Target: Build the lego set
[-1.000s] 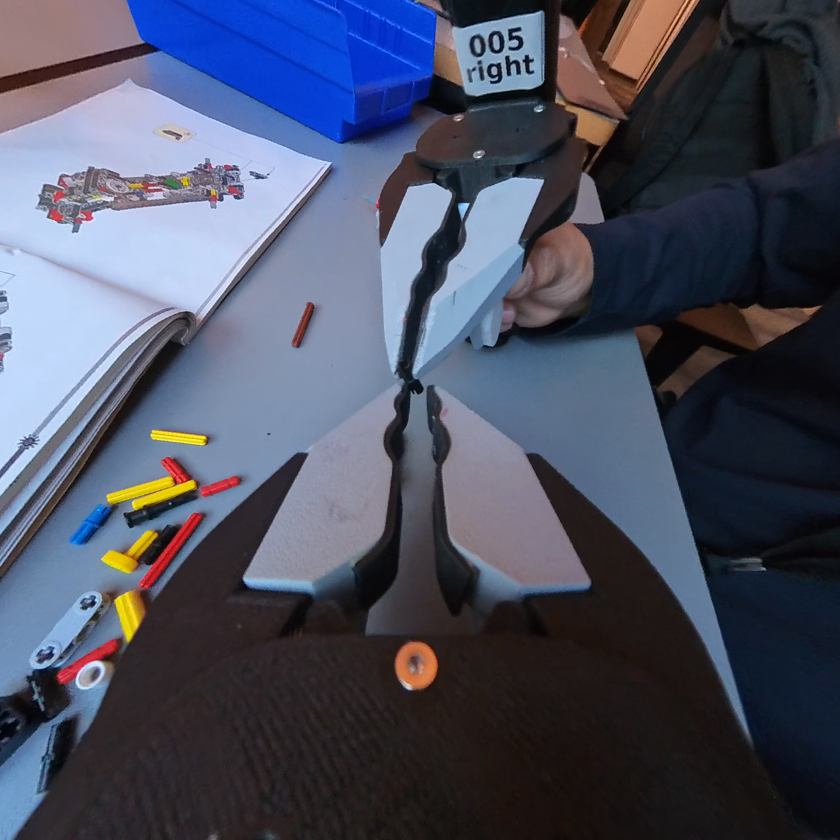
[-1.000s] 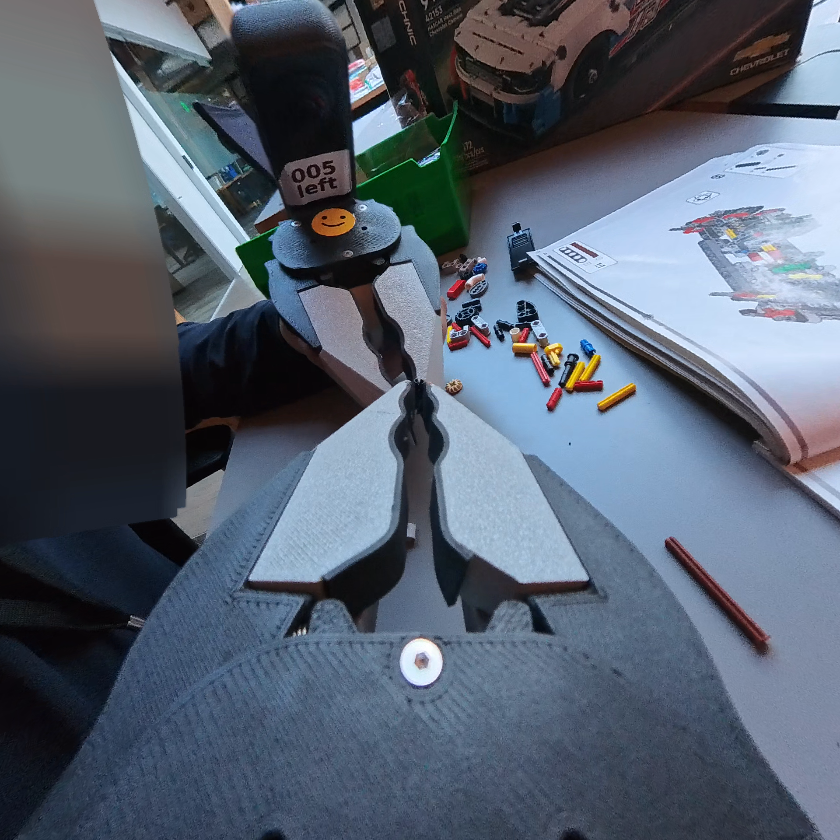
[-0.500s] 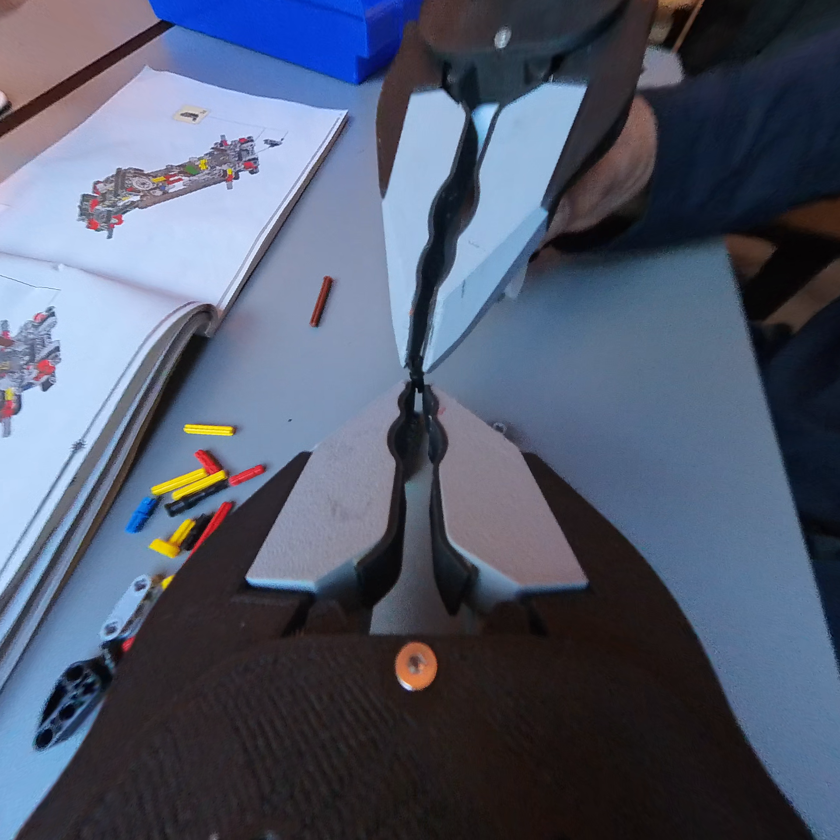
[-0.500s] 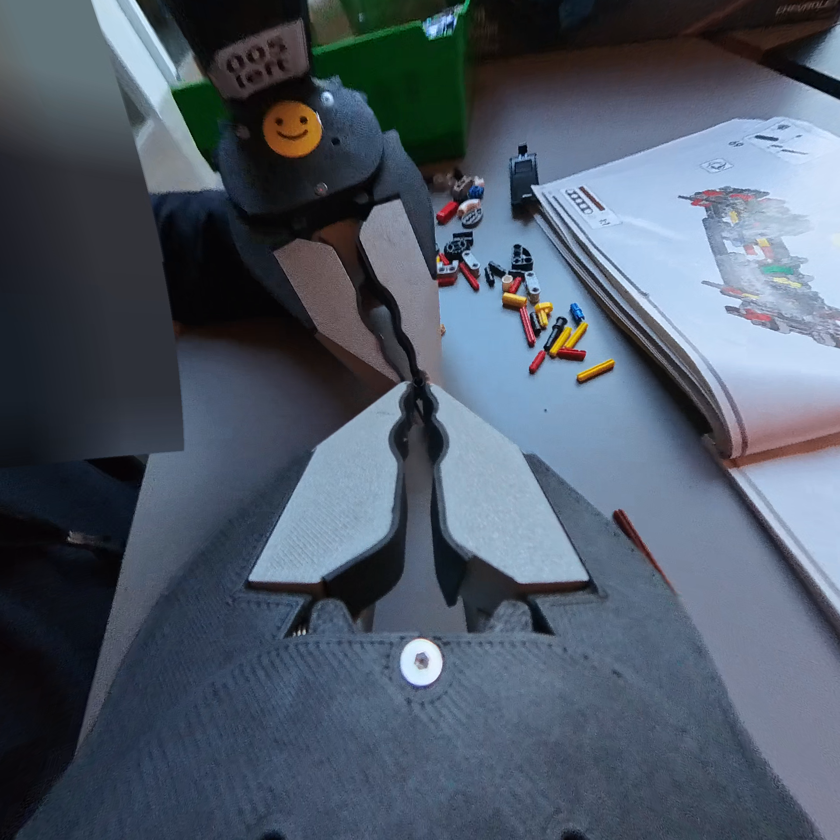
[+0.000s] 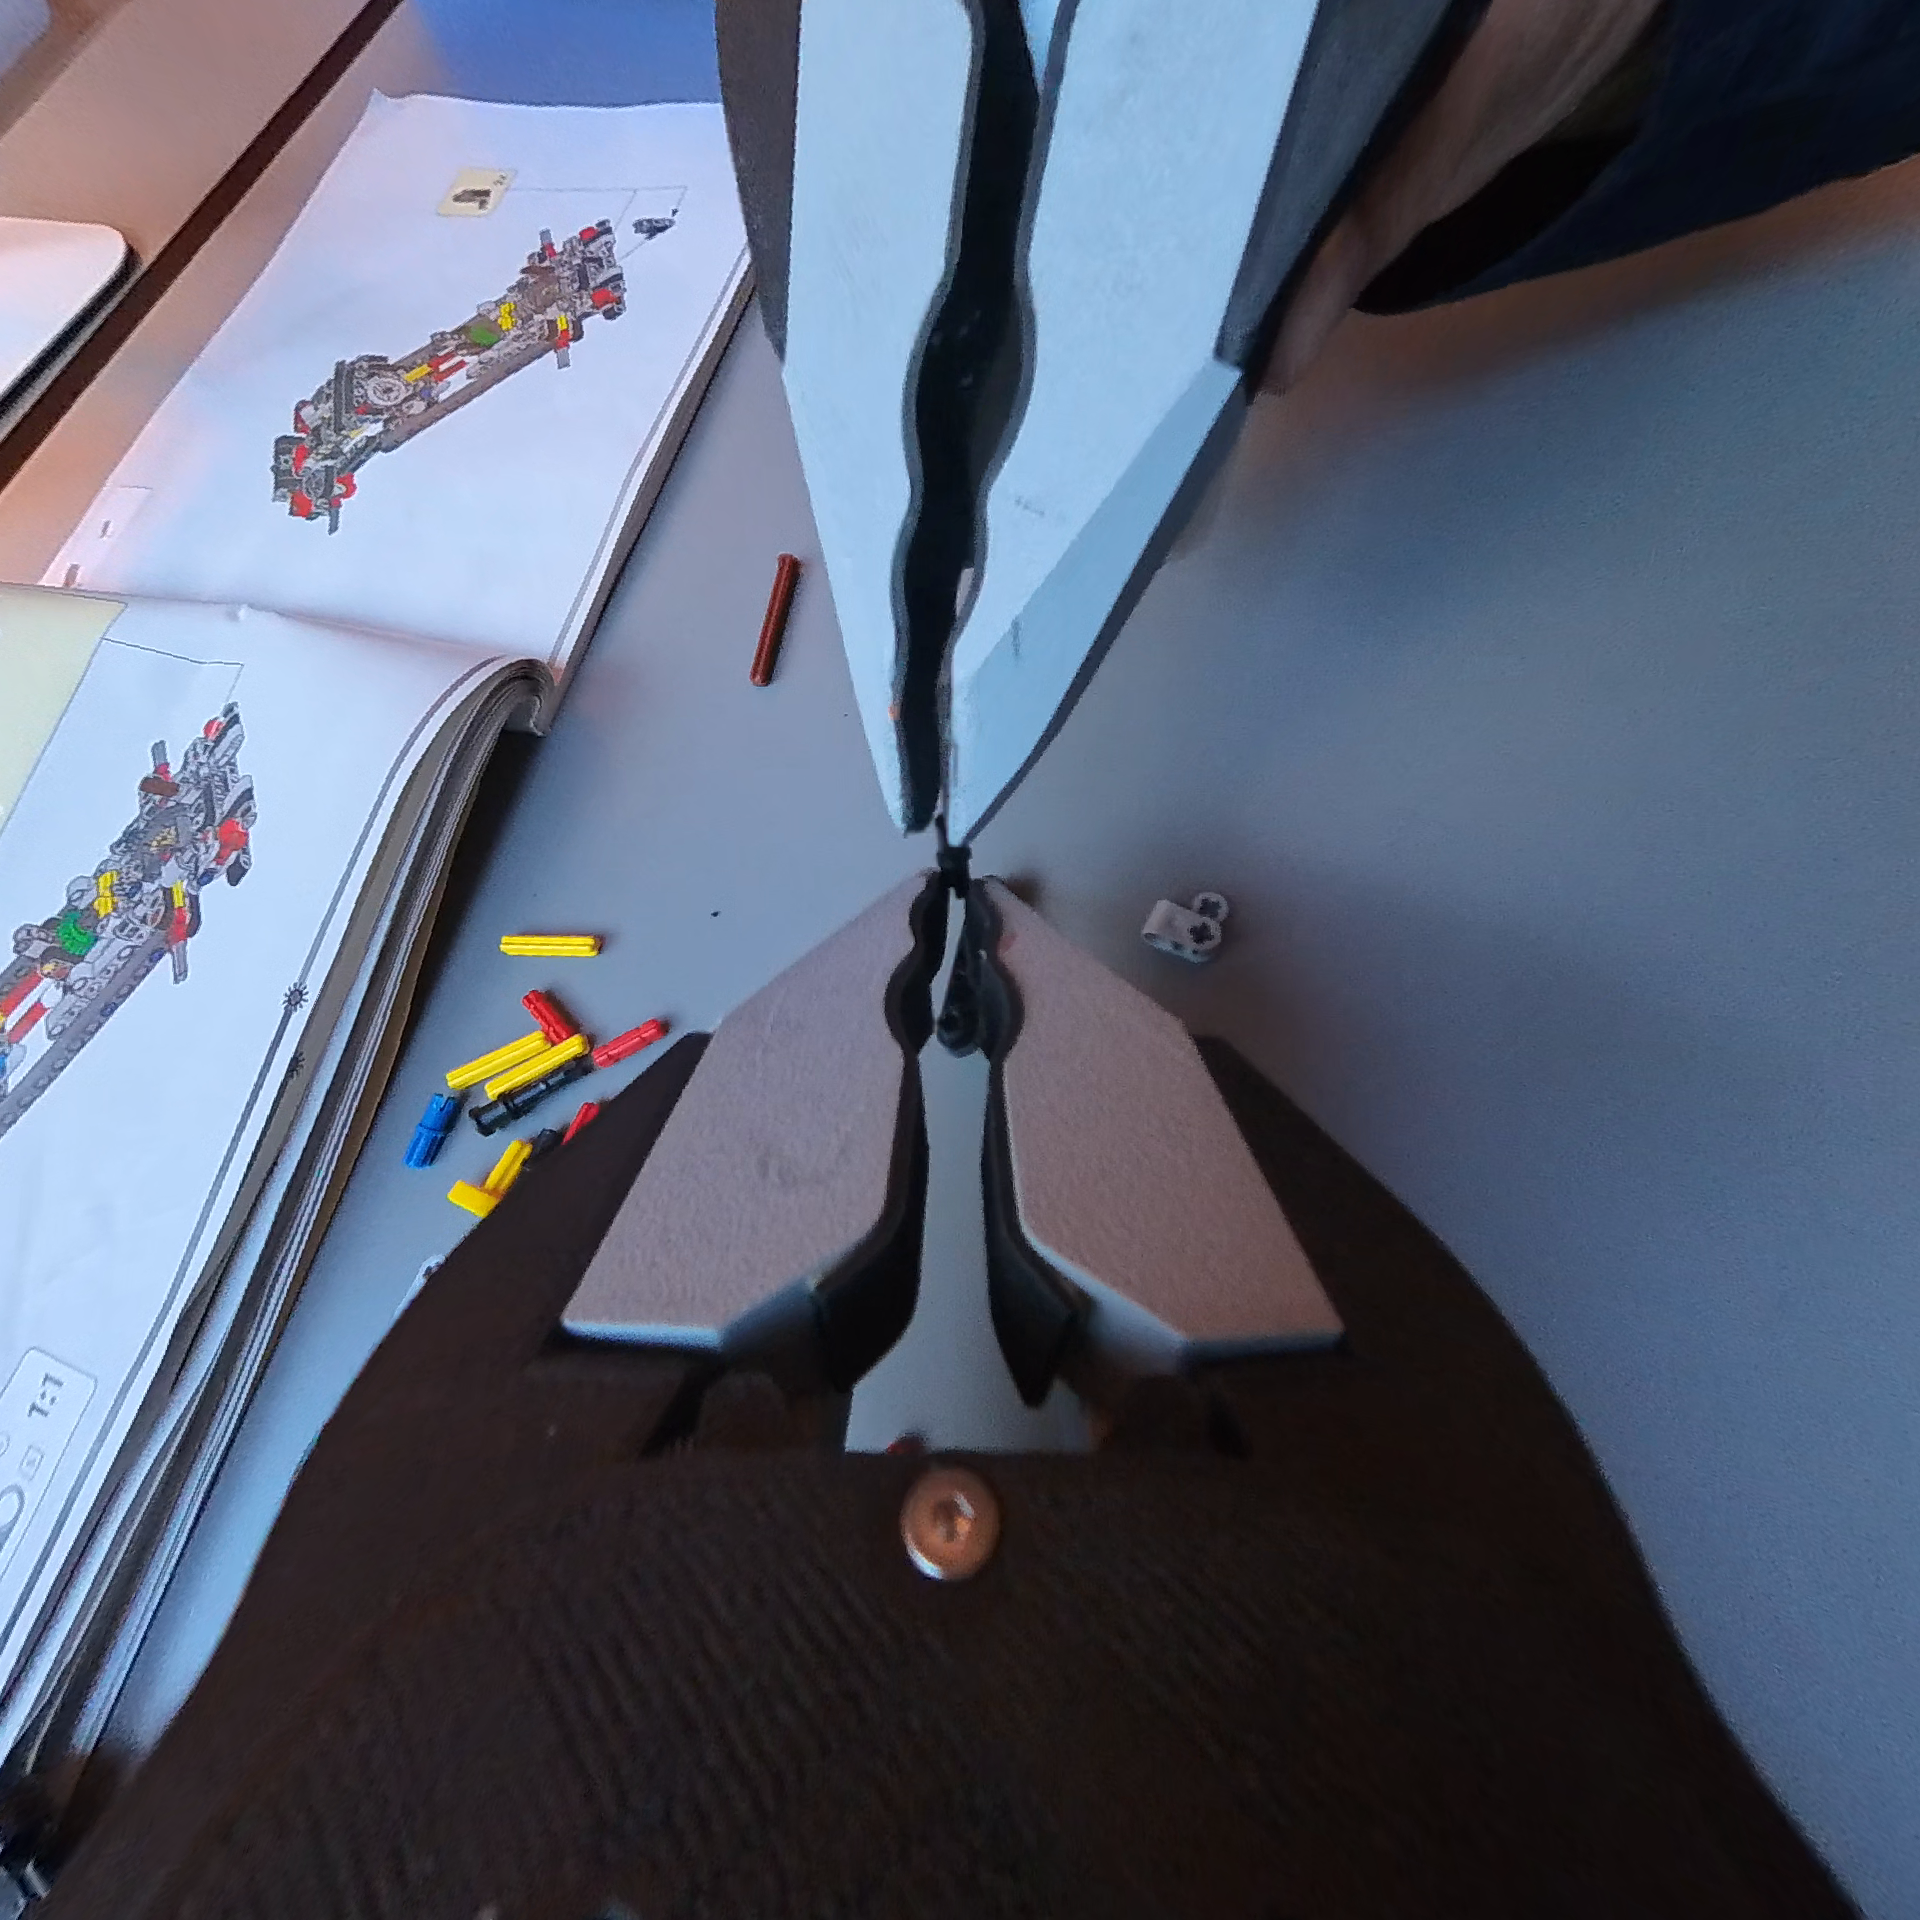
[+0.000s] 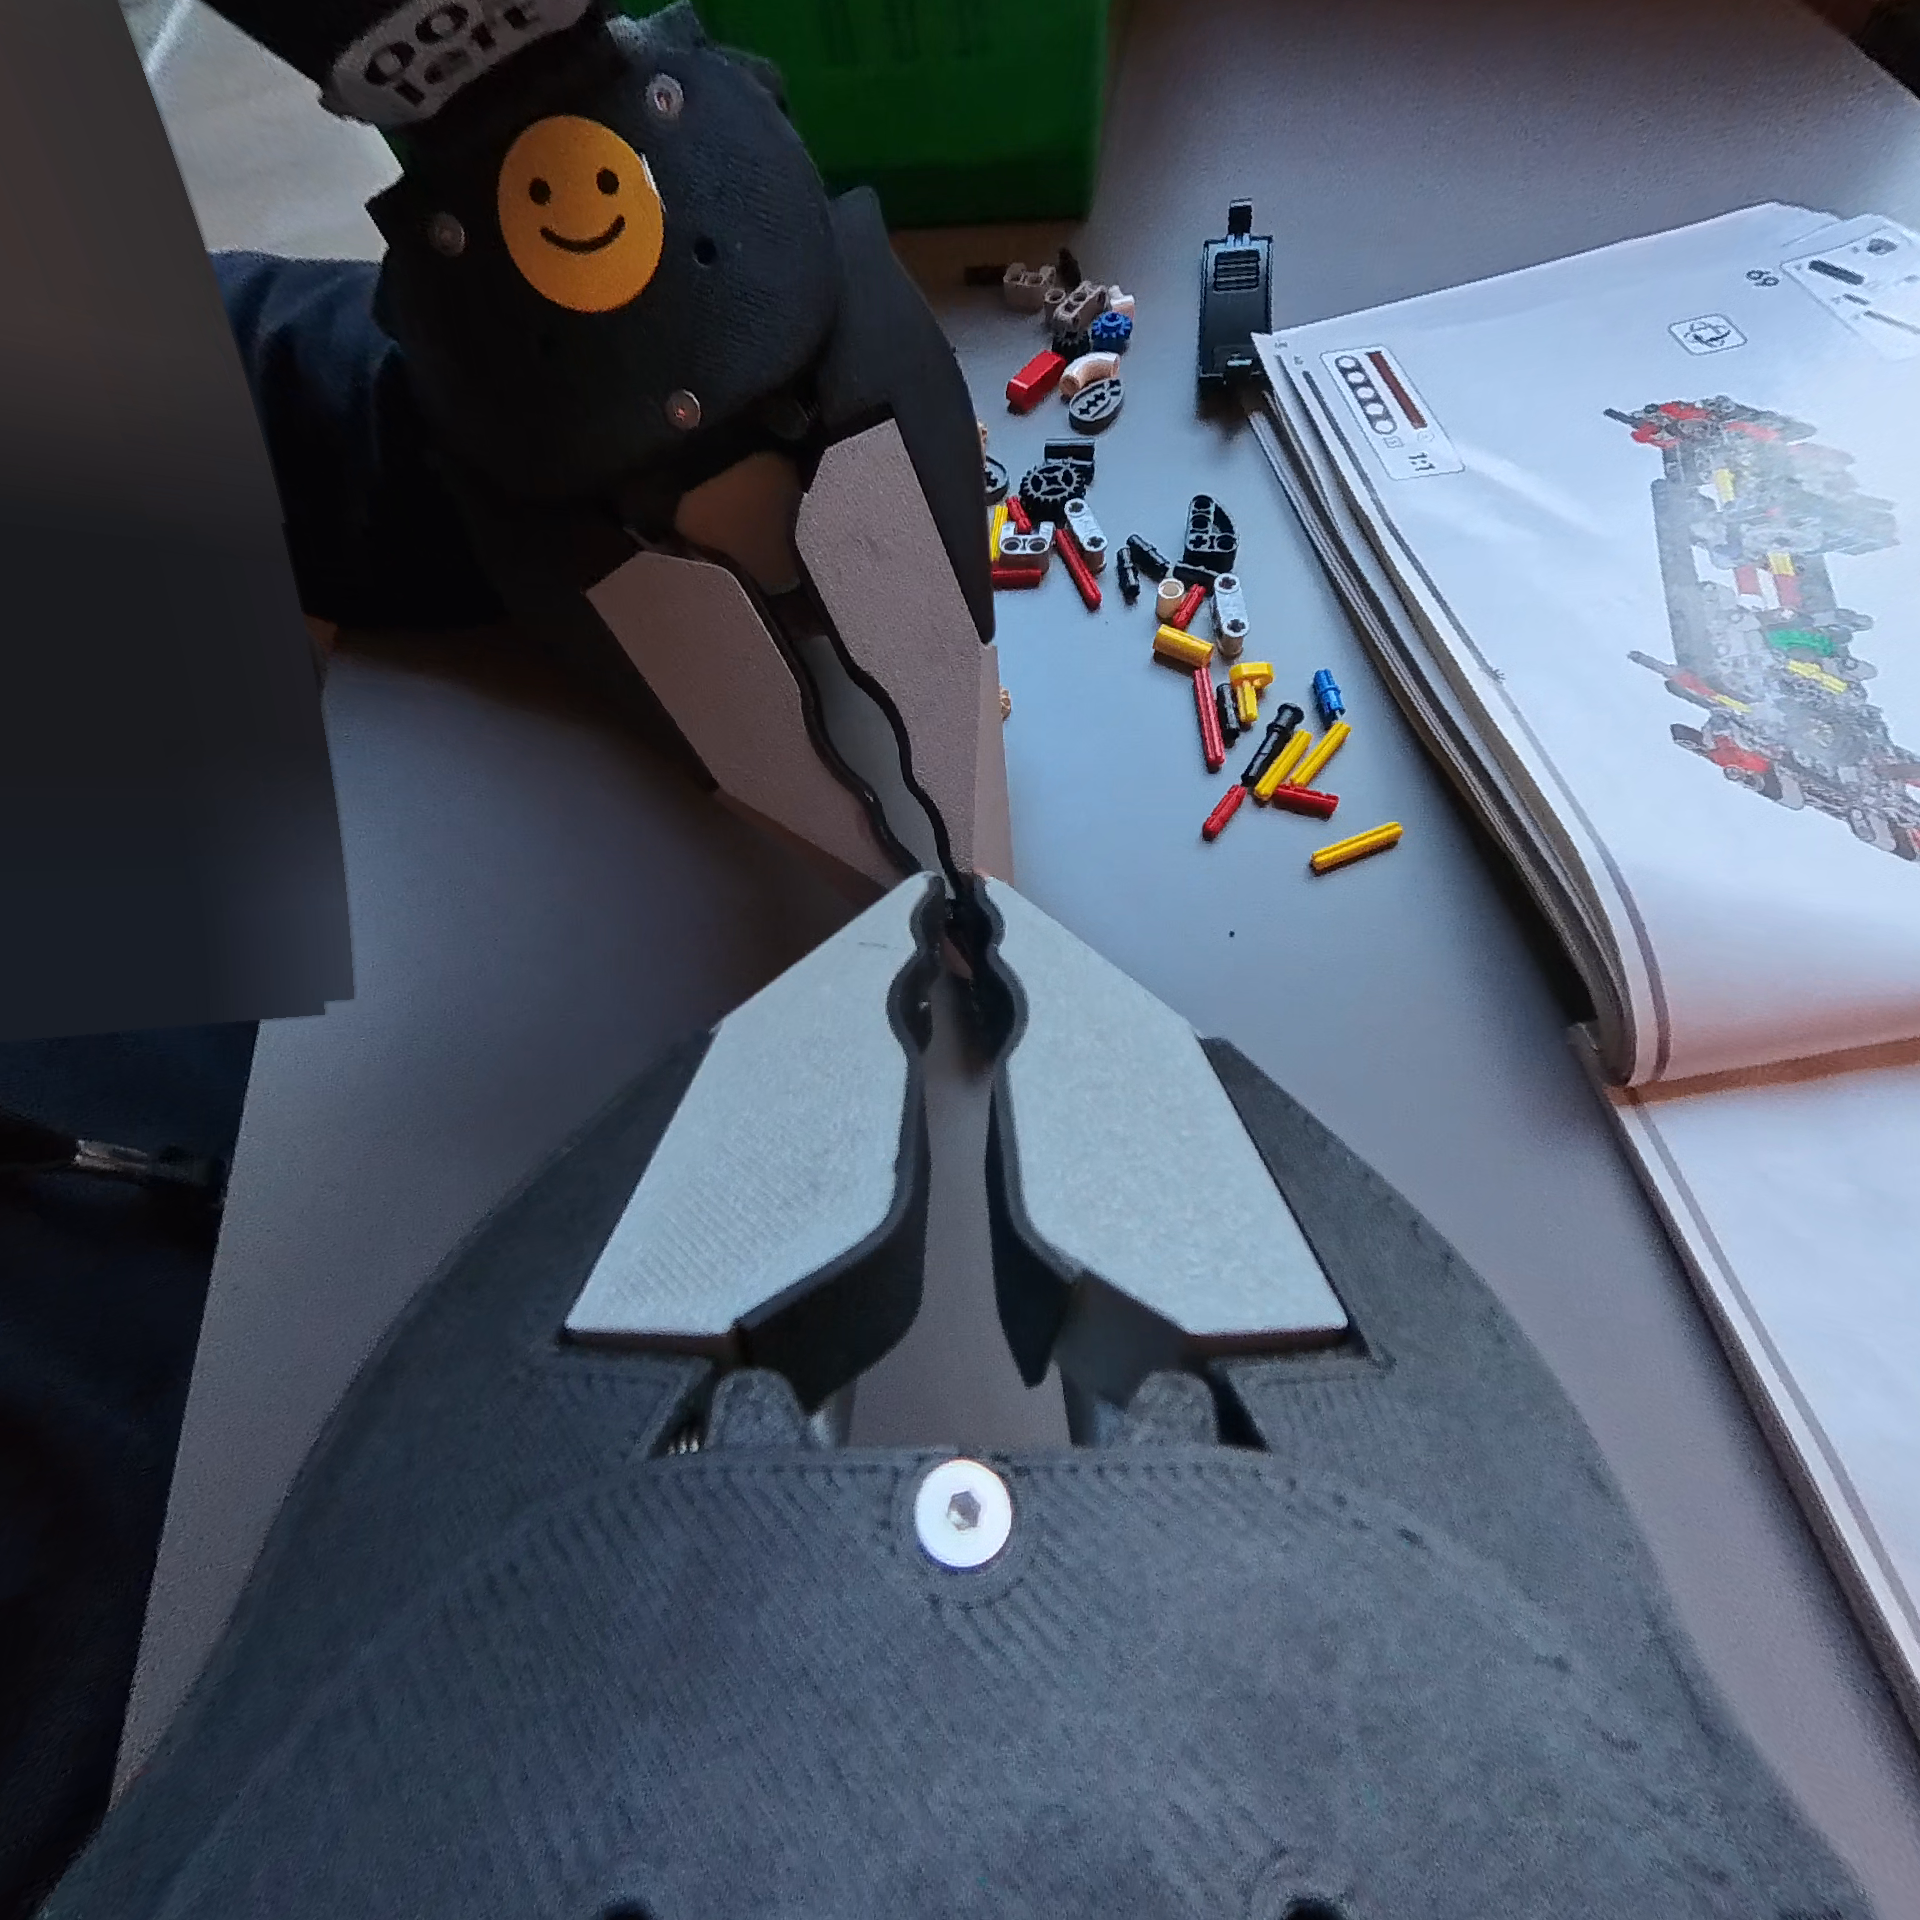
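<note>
My two grippers meet tip to tip just above the grey table (image 5: 1558, 727). My left gripper (image 5: 951, 899) is shut on a small black piece (image 5: 953, 868) that sticks out past its tips and runs back between the pads. My right gripper (image 5: 940, 821) comes in from above in the left wrist view, shut on the far end of the same piece. In the right wrist view my right gripper (image 6: 951, 899) is shut with the black piece (image 6: 966, 956) between its pads, and the left gripper (image 6: 935, 862) stands against it.
An open instruction booklet (image 5: 364, 416) lies to the left. Loose yellow, red, blue and black pins (image 5: 530, 1060) lie beside it, with a brown axle (image 5: 774, 620) and a grey connector (image 5: 1184, 925). The right wrist view shows more parts (image 6: 1195, 582) and a green bin (image 6: 935, 104). My two grippers' fingertips are within a few centimetres of each other. From the left gripper's tips to the brown axle (image 5: 774, 620) is close to 10 cm.
My left jaws went from slightly apart to shut on the black piece that the right gripper holds. Both grippers have come lower and closer together, staying tip to tip.
</note>
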Demonstrator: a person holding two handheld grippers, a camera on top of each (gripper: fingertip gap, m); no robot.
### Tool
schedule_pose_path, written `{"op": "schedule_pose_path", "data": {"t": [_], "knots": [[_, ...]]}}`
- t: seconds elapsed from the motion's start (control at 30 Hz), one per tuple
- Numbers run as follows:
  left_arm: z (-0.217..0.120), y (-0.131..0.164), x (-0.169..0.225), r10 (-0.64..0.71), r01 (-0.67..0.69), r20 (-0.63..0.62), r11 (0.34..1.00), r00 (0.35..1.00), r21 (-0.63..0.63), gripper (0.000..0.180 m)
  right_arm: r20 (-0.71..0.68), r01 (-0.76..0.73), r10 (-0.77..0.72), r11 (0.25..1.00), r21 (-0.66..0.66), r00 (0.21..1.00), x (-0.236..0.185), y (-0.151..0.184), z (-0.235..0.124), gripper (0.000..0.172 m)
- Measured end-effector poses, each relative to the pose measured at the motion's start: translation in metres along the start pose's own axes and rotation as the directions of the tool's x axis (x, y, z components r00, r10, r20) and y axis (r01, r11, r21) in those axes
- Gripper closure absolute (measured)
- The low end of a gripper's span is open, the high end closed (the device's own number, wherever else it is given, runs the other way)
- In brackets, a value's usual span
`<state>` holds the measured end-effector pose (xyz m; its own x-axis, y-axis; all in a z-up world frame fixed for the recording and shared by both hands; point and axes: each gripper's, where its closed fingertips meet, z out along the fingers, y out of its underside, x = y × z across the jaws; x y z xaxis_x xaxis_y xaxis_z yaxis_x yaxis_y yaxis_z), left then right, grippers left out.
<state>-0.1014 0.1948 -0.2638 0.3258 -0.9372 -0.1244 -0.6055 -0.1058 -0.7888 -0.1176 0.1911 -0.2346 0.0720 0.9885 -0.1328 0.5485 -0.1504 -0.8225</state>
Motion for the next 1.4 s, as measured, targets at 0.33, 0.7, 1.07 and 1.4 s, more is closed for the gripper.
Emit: {"op": "schedule_pose_path", "data": {"t": [0.33, 0.7, 1.07, 1.4], "knots": [[0.001, 0.001, -0.002, 0.020, -0.020, 0.025, 1.000, 0.999, -0.011, 0.179, -0.023, 0.030, -0.031, 0.999, -0.036, 0.999, 0.001, 0.004, 0.001, 0.170], [0.002, 0.003, -0.001, 0.039, -0.039, 0.031, 0.999, 0.999, -0.023, 0.179, -0.027, 0.055, -0.057, 0.996, -0.071, 0.998, 0.001, 0.008, 0.003, 0.171], [0.001, 0.029, -0.005, -0.032, 0.028, -0.031, 0.992, 0.999, -0.123, 0.156, -0.015, 0.048, -0.051, 0.987, -0.155, 0.999, 0.007, 0.025, 0.003, 0.171], [0.005, 0.028, 0.003, -0.056, 0.045, -0.095, 0.992, 0.994, -0.117, 0.174, -0.030, 0.167, -0.186, 0.933, -0.318, 0.982, 0.009, 0.040, 0.008, 0.171]]}}
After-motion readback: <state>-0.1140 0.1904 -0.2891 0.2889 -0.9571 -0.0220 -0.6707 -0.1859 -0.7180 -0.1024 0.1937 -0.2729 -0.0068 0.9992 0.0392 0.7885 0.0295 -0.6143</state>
